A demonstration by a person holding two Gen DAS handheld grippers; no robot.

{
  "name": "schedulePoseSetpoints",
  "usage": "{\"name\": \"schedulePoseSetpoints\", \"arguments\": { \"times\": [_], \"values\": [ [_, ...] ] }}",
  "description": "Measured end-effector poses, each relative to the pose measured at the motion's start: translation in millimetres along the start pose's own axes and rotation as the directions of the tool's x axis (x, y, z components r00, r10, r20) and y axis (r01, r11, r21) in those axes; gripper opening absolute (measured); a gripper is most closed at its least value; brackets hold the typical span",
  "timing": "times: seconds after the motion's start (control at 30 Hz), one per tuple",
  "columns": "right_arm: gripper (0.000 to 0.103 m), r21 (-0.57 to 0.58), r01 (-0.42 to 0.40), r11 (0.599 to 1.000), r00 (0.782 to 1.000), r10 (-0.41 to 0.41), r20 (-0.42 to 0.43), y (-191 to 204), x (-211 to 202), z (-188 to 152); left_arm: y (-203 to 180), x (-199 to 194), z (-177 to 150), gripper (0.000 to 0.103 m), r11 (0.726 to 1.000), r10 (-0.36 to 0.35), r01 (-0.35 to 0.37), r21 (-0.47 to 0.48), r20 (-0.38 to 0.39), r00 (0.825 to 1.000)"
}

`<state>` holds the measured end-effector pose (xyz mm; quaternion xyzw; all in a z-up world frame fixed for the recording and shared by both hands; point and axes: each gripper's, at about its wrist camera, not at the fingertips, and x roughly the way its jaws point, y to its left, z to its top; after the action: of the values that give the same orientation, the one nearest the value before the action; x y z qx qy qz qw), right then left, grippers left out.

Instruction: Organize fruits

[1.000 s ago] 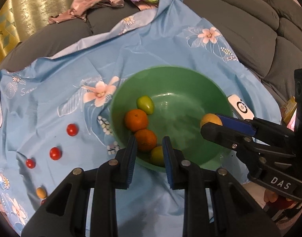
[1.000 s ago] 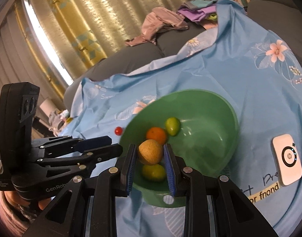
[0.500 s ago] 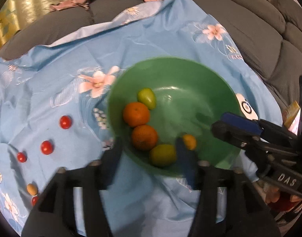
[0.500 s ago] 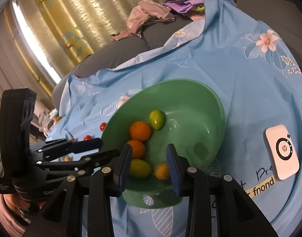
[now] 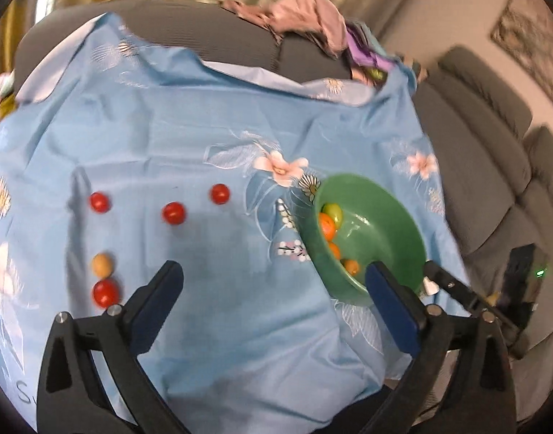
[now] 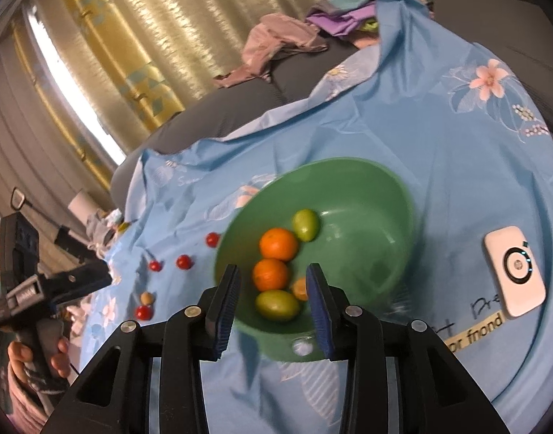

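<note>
Over a blue floral cloth (image 5: pixel 211 115) on a grey sofa, right gripper (image 6: pixel 272 303) now parted and empty above the green bowl (image 6: pixel 366 181), small orange fruit (image 6: pixel 300 288) just dropped inside, left gripper (image 5: pixel 272 289) swung wide-open, empty, toward tomatoes (image 5: pixel 173 213) left of the bowl, likely next.

- The left hand-held gripper (image 5: pixel 272 287) has its two fingers spread very wide, and nothing sits between them.
- The right hand-held gripper (image 6: pixel 272 289) has its fingers apart too, but less wide, with nothing gripped.
- The person's left hand (image 6: pixel 41 358) wraps around the left handle, fingers curled.
</note>
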<state>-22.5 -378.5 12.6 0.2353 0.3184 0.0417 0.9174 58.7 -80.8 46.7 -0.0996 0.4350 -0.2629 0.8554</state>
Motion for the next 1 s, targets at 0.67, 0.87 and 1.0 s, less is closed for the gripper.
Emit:
{"name": "schedulePoseSetpoints", "arguments": {
  "times": [0.67, 0.87, 1.0],
  "values": [
    [0.038, -0.153, -0.135, 0.979, 0.985, 0.117, -0.124, 85, 24, -20, 72, -47, -42, 0.098, 0.977, 0.204, -0.208, 0.052, 0.077, 0.976],
    [0.038, -0.237, -0.185, 0.954, 0.968, 0.135, -0.211, 115, 53, -37, 88, 3, -30, 0.072, 0.943, 0.303, -0.302, 0.138, 0.013, 0.953],
    [0.038, -0.271, -0.205, 0.941, 0.960, 0.140, -0.241, 123, 65, -44, 100, 38, -19, 0.057, 0.931, 0.337, -0.325, 0.167, -0.045, 0.941]
  ]
}}
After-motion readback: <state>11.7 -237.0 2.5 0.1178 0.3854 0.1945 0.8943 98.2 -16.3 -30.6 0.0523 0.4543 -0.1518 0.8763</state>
